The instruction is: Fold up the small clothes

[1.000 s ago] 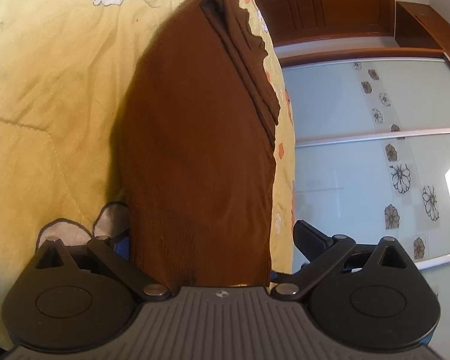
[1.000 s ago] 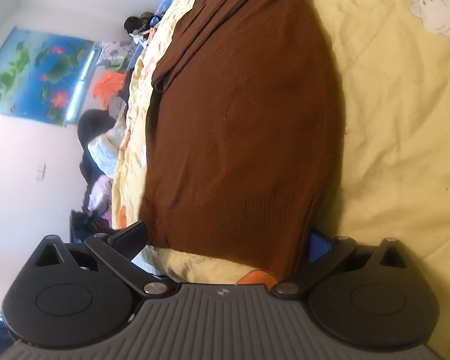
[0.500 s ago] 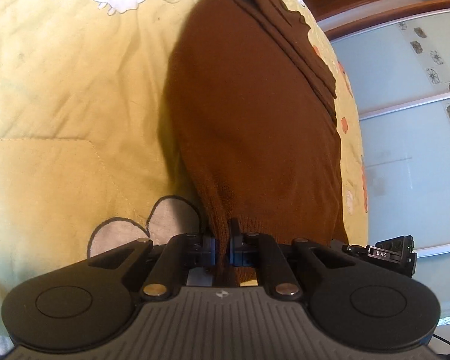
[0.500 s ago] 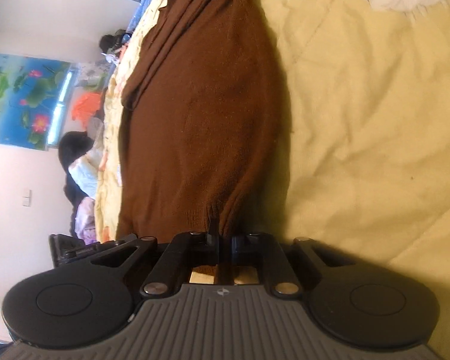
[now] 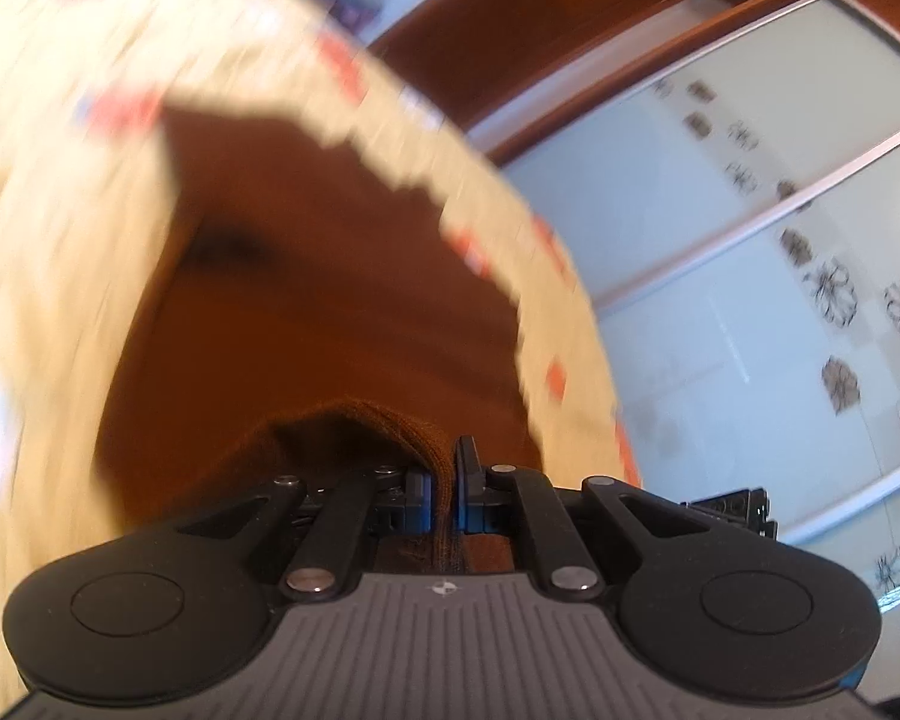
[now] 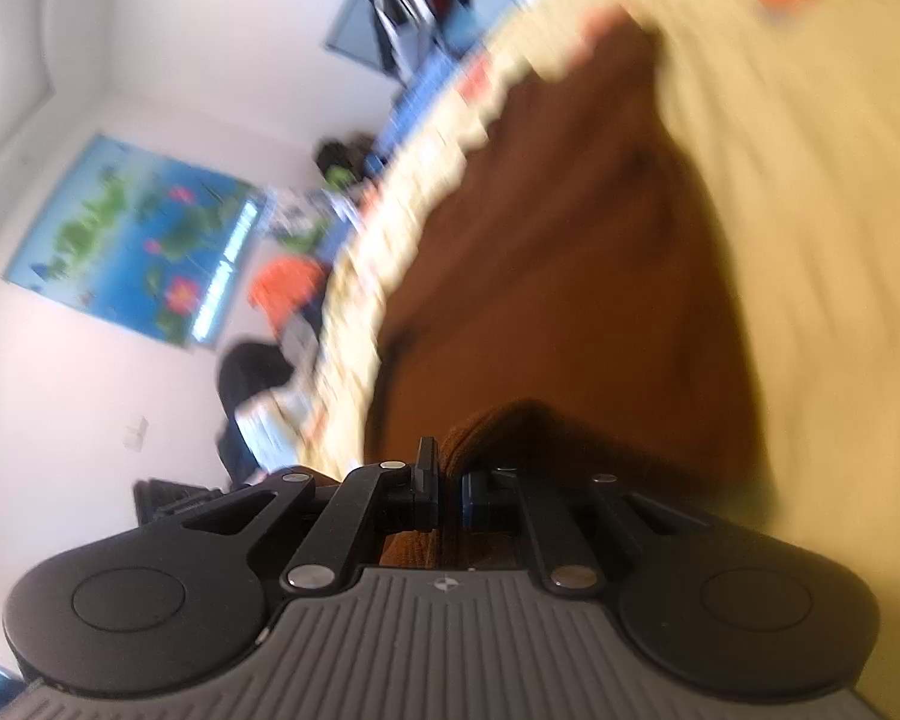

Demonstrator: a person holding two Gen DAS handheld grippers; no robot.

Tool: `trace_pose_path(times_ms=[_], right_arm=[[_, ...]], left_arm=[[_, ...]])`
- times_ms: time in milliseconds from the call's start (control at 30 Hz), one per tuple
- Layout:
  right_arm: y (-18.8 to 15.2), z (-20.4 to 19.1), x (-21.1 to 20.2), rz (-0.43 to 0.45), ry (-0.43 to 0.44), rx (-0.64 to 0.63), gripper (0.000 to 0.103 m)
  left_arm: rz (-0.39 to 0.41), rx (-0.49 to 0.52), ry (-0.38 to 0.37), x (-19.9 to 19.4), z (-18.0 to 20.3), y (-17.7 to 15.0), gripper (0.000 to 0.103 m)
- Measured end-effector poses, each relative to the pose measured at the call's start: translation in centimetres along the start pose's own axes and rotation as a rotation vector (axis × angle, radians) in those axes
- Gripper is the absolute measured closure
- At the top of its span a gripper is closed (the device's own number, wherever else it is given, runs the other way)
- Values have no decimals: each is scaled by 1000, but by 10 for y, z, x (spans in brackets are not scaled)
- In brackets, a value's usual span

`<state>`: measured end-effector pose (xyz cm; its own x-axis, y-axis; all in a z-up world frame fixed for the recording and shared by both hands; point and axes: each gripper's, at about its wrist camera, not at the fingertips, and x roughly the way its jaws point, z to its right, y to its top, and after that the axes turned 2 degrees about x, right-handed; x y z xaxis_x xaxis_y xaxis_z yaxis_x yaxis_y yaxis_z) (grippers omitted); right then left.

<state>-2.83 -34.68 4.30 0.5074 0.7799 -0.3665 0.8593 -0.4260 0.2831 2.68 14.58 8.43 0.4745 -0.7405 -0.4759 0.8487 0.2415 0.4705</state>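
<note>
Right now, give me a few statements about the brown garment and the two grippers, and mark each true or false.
1. The left gripper is shut on the brown garment. True.
2. The right gripper is wide open and holds nothing. False: it pinches the garment's edge.
3. The garment lies on a yellow quilt. True.
4. The garment is blue. False: it is brown.

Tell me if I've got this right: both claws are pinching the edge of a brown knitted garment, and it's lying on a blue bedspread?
Nearly. Both claws do pinch the brown knitted garment: the left claw and the right claw are each shut on its edge. But the bedspread under it is pale yellow, not blue, as both wrist views show despite the blur.
</note>
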Motion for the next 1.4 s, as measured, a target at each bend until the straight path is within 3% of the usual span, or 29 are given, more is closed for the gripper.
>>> trace_pose_path(times_ms=[100, 233, 300, 333, 367, 400, 433, 533, 600, 667, 733, 833, 933, 967, 1000, 1033, 1067, 1133, 1233, 1300, 1400], right_arm=[[55, -4, 18, 78, 36, -23, 88], [141, 3, 50, 182, 53, 16, 88], [181, 17, 72, 219, 27, 62, 84], [199, 26, 83, 239, -21, 89, 75], [212, 36, 92, 270, -82, 130, 51], [221, 44, 99, 295, -143, 165, 38], [225, 48, 103, 305, -194, 175, 21], [212, 41, 98, 308, -195, 98, 18], [191, 32, 86, 299, -208, 15, 18], [164, 26, 67, 286, -296, -73, 16], [130, 29, 47, 271, -417, -136, 14], [92, 36, 37, 187, -527, -170, 16], [79, 33, 45, 152, -469, -179, 16], [83, 34, 53, 134, -435, -162, 20], [86, 35, 60, 134, -406, -146, 25], [93, 38, 68, 139, -393, -132, 56], [100, 42, 77, 121, -403, -116, 85], [110, 48, 88, 89, -381, -82, 85], [104, 27, 80, 59, -414, -177, 85], [90, 12, 55, 48, -402, -228, 85], [74, 12, 18, 30, -394, -239, 85]], left_arm=[[54, 11, -12, 25, -3, 58, 96], [155, -13, 49, 73, -19, 131, 96], [183, -9, 134, 102, -29, 162, 77], [184, -52, 182, 112, -37, 174, 47], [197, -79, 228, 119, -42, 183, 21], [234, -97, 271, 117, -45, 185, 19], [267, -102, 292, 110, -46, 183, 19], [321, -47, 282, 80, -45, 157, 18], [332, -3, 366, 64, -44, 128, 18], [307, 19, 468, 48, -51, 92, 18], [274, -12, 525, 41, -63, 61, 18], [209, -111, 488, 38, -81, 30, 18], [211, -83, 462, 47, -77, 27, 19], [199, -87, 451, 52, -74, 32, 26], [186, -99, 438, 59, -75, 38, 43], [149, -121, 445, 67, -76, 44, 84], [133, -149, 453, 72, -78, 47, 84], [134, -152, 459, 66, -70, 47, 88], [139, -80, 409, 39, -46, 31, 89], [126, -46, 383, 21, -33, 10, 90], [69, -15, 406, 9, -32, -29, 89]])
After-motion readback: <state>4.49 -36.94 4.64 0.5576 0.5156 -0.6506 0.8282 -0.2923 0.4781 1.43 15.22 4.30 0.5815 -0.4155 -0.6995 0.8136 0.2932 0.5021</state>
